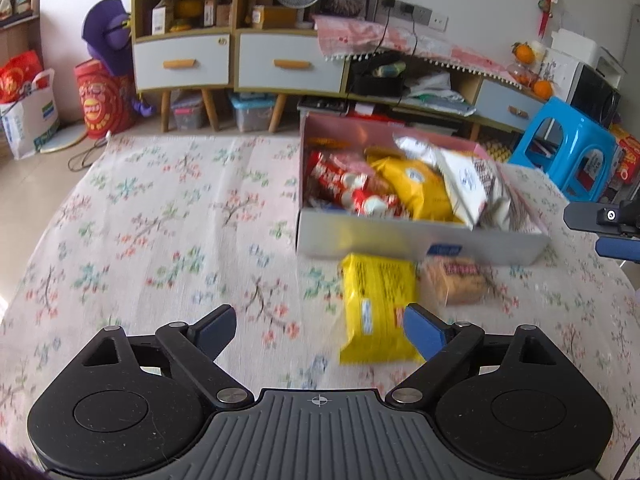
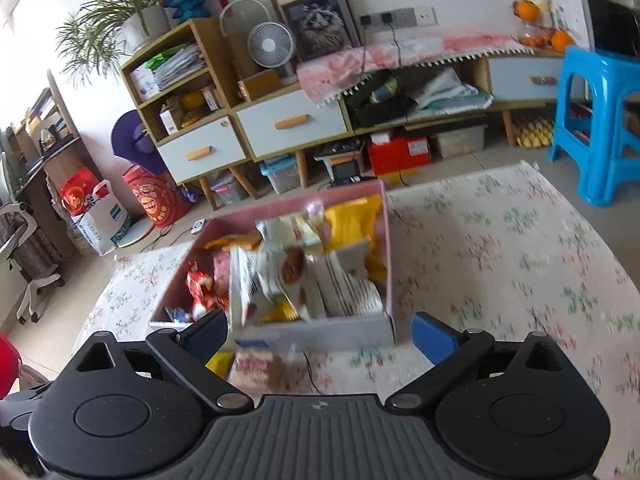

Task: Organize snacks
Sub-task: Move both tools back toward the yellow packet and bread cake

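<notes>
A pink-lined cardboard box (image 1: 420, 240) full of snack packs sits on the floral cloth; it also shows in the right wrist view (image 2: 320, 334). A yellow snack pack (image 1: 376, 308) and a clear pack of brown biscuits (image 1: 454, 282) lie on the cloth in front of the box. My left gripper (image 1: 320, 330) is open and empty, its right finger beside the yellow pack. My right gripper (image 2: 320, 338) is open and empty, above the biscuit pack (image 2: 256, 368) at the box's near wall. Its tips show at the right edge of the left wrist view (image 1: 608, 232).
The floral cloth (image 1: 160, 240) covers the work surface. Behind it stand wooden cabinets (image 1: 192, 60), a low shelf with a pink cover (image 1: 420, 52) and a blue plastic stool (image 1: 568, 148), which also shows in the right wrist view (image 2: 600, 120). Bags stand on the floor at left (image 1: 28, 112).
</notes>
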`<state>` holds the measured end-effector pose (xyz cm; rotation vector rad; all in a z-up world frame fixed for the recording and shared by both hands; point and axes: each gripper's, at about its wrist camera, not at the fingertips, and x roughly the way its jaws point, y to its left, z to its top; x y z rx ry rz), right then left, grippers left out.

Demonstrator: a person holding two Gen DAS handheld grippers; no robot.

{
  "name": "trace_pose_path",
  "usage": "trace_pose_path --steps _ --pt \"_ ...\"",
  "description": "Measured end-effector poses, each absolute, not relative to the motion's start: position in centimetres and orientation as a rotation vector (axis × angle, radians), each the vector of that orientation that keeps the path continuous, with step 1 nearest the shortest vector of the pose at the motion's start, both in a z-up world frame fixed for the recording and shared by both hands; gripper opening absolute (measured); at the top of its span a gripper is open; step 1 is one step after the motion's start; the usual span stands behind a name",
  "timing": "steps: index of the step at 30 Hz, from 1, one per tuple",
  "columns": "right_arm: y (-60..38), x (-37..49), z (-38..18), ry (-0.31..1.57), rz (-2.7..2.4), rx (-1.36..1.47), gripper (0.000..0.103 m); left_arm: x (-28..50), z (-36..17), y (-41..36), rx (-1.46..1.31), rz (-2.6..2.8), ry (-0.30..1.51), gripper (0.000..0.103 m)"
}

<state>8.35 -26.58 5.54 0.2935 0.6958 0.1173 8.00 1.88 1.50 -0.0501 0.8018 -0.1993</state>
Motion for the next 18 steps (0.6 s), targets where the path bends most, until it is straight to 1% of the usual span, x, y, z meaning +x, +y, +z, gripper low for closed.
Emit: trace_pose_path --steps 15,16,18 --pt "-26.0 5.6 1.9 0.786 0.100 0.253 0.091 5.5 -1.3 1.6 -0.065 -0.194 0.893 0.092" --pt "-26.0 5.5 1.7 0.790 0.100 0.250 0.091 5.4 -1.5 1.7 -0.064 -0.194 0.885 0.097" --pt "-25.7 5.0 1.3 0.791 0.101 0.243 0.091 5.2 -1.7 1.6 -0.050 -0.187 0.858 0.099"
